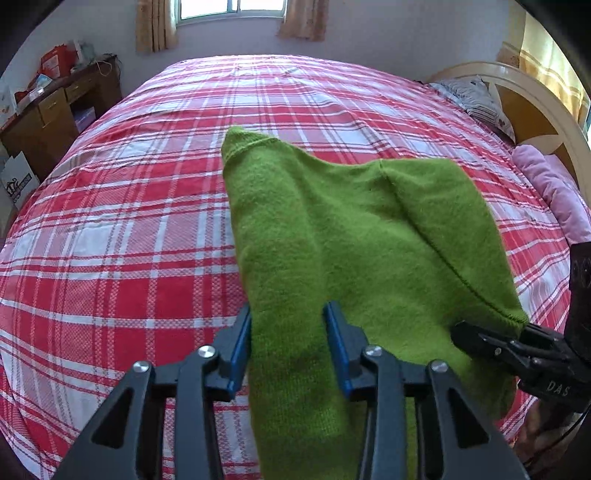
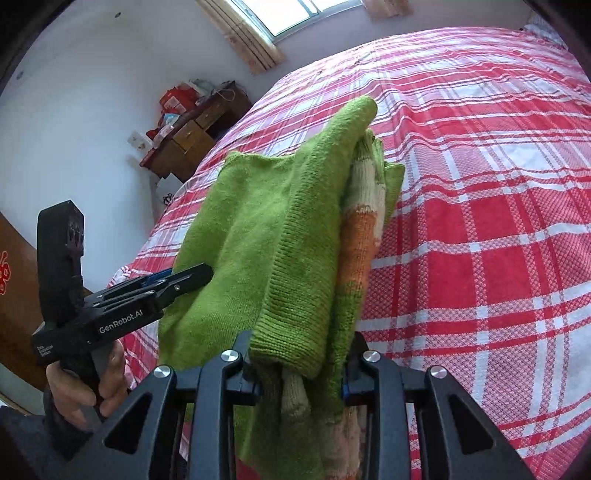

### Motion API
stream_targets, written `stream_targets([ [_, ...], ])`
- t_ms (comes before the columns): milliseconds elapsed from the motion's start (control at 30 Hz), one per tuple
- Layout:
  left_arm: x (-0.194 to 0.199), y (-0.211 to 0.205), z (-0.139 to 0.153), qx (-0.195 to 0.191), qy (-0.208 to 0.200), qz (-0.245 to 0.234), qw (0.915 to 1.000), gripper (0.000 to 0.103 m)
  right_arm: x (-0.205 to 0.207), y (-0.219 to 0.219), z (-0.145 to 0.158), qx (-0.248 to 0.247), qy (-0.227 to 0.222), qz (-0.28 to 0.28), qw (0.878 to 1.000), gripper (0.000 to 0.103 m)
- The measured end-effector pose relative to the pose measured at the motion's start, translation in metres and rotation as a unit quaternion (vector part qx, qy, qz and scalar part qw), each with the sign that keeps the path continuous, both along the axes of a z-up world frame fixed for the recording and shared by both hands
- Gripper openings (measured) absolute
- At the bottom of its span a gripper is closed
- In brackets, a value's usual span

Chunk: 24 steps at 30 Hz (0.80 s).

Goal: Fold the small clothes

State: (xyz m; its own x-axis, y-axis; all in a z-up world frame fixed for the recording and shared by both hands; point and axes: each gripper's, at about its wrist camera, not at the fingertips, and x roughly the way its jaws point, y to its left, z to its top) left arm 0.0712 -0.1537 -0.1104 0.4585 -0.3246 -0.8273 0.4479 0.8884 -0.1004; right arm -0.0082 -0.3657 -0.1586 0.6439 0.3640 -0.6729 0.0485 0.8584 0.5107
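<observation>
A green knitted sweater (image 1: pixel 354 236) hangs in the air above the bed (image 1: pixel 122 229), held up by both grippers over the red-and-white plaid sheet. The left gripper (image 1: pixel 291 347) has a thick fold of the green knit bunched between its blue-padded fingers (image 1: pixel 240 343) — the jaws are closed on the fabric, which fills the gap between them. In the right wrist view the right gripper (image 2: pixel 303 365) clamps a gathered edge of the sweater, ribbed hem draped over the fingers, with an orange-and-cream striped part (image 2: pixel 360 229) of the garment showing beside the green.

The two grippers are near each other, each visible in the other's camera: the right one at the left view's right edge, biting a corner of the knit; the left one at the lower left of the right view, its handle wrapped by the person's left hand (image 2: pixel 85 384).

Beyond the bed stand a wooden desk (image 1: pixel 55 110) with cluttered red boxes, a curtained window (image 1: pixel 232 9), a pink blanket (image 1: pixel 554 188) and a cream headboard (image 1: pixel 532 96).
</observation>
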Motion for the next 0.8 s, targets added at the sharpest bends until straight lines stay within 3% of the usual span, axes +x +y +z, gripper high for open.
stream_targets([
  [167,-0.002,0.000,0.000,0.008,-0.006,0.004,0.9999,0.044,-0.008,0.003,0.000,-0.007,-0.005,-0.007,1.000,0.035],
  [300,-0.003,0.002,0.002,0.012,-0.010,0.009,0.9998,0.047,-0.017,0.002,0.005,-0.022,-0.003,-0.028,0.999,0.047],
  [467,-0.006,0.005,0.008,0.021,-0.025,0.013,0.9994,0.047,-0.025,-0.003,0.021,-0.044,-0.016,-0.040,0.998,0.049],
  [533,-0.006,0.007,0.011,0.022,-0.028,0.014,0.9993,0.052,-0.028,-0.004,0.025,-0.055,-0.020,-0.045,0.997,0.053],
  [600,-0.004,0.016,0.018,-0.002,-0.032,0.017,0.9993,0.058,-0.029,-0.008,0.032,-0.060,-0.030,-0.048,0.997,0.057],
  [667,0.003,0.029,0.024,-0.038,-0.030,0.027,0.9985,0.076,-0.029,-0.012,0.038,-0.063,-0.039,-0.052,0.996,0.064],
  [700,0.007,0.036,0.027,-0.066,-0.027,0.031,0.9970,0.079,-0.027,-0.013,0.040,-0.066,-0.040,-0.056,0.995,0.073],
  [800,0.021,0.039,0.027,-0.120,-0.017,0.025,0.9923,0.082,-0.014,-0.016,0.039,-0.076,-0.038,-0.059,0.995,0.075],
])
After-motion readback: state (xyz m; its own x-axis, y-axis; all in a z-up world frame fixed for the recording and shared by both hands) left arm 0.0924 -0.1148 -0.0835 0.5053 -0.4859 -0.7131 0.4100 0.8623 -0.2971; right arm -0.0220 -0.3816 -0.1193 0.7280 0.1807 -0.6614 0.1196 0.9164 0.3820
